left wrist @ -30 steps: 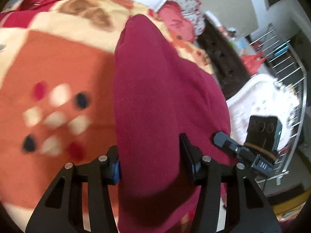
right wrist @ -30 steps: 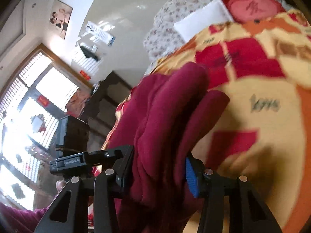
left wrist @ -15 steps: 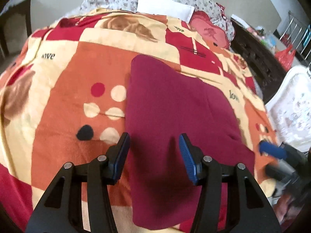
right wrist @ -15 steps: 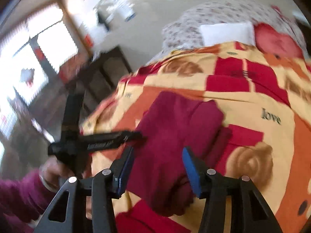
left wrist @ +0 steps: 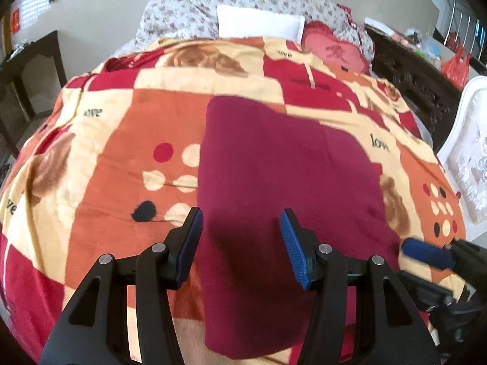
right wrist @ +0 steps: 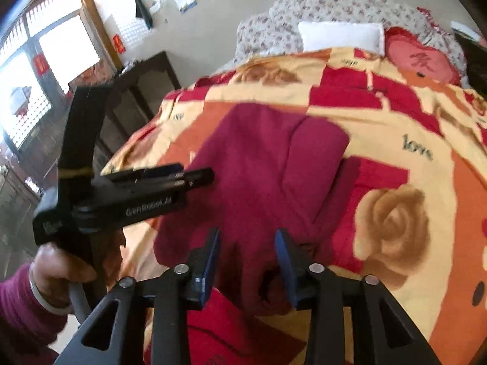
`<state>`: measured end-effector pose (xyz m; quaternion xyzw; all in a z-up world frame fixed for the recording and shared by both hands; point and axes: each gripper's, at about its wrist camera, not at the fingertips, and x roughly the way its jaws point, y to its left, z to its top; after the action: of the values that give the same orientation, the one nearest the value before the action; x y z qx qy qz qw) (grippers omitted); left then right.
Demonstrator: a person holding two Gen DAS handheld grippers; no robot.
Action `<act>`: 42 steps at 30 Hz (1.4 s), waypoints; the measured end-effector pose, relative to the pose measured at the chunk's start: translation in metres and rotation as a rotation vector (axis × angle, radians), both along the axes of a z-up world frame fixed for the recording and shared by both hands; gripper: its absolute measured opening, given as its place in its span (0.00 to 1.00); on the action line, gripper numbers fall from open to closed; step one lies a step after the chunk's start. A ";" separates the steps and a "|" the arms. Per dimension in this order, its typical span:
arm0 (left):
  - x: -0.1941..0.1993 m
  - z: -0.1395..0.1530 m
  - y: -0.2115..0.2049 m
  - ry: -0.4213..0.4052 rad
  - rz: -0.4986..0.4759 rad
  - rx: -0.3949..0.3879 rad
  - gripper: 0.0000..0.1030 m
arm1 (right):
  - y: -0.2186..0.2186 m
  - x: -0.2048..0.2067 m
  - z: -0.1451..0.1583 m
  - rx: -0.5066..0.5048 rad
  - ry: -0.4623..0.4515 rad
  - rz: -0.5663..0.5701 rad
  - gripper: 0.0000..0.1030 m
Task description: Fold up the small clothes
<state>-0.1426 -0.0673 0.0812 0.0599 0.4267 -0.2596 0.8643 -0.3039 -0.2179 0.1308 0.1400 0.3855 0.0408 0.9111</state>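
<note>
A dark red garment (left wrist: 274, 176) lies spread flat on the patterned bedspread (left wrist: 121, 140). It also shows in the right wrist view (right wrist: 261, 164), with a fold line down its right part. My left gripper (left wrist: 242, 237) is open and empty above the garment's near half. My right gripper (right wrist: 247, 258) is open and empty above the garment's near edge. The right gripper's blue fingertips (left wrist: 426, 254) show at the lower right of the left wrist view. The left gripper's body (right wrist: 121, 200) shows at the left of the right wrist view, held in a hand.
A white pillow (left wrist: 258, 26), a floral quilt (left wrist: 182, 15) and a red heart cushion (left wrist: 334, 53) lie at the bed's head. A dark wooden cabinet (left wrist: 417, 82) stands right of the bed, a white chair (left wrist: 468, 158) beside it. A dark table (right wrist: 143, 76) stands left.
Both grippers have let go of the garment and pulled back. The garment, held up a second ago, now lies flat on the bed.
</note>
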 end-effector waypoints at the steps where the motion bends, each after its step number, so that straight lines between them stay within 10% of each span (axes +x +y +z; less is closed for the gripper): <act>1: -0.002 0.004 0.001 -0.015 0.008 0.003 0.51 | 0.002 -0.003 0.006 -0.003 -0.019 -0.019 0.49; 42: -0.028 0.032 0.030 -0.075 0.064 -0.014 0.51 | 0.001 0.013 0.018 -0.102 -0.005 -0.208 0.63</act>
<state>-0.1706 -0.0372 0.1133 0.0501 0.3941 -0.2324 0.8878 -0.2911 -0.2166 0.1487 0.1327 0.3682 -0.0734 0.9173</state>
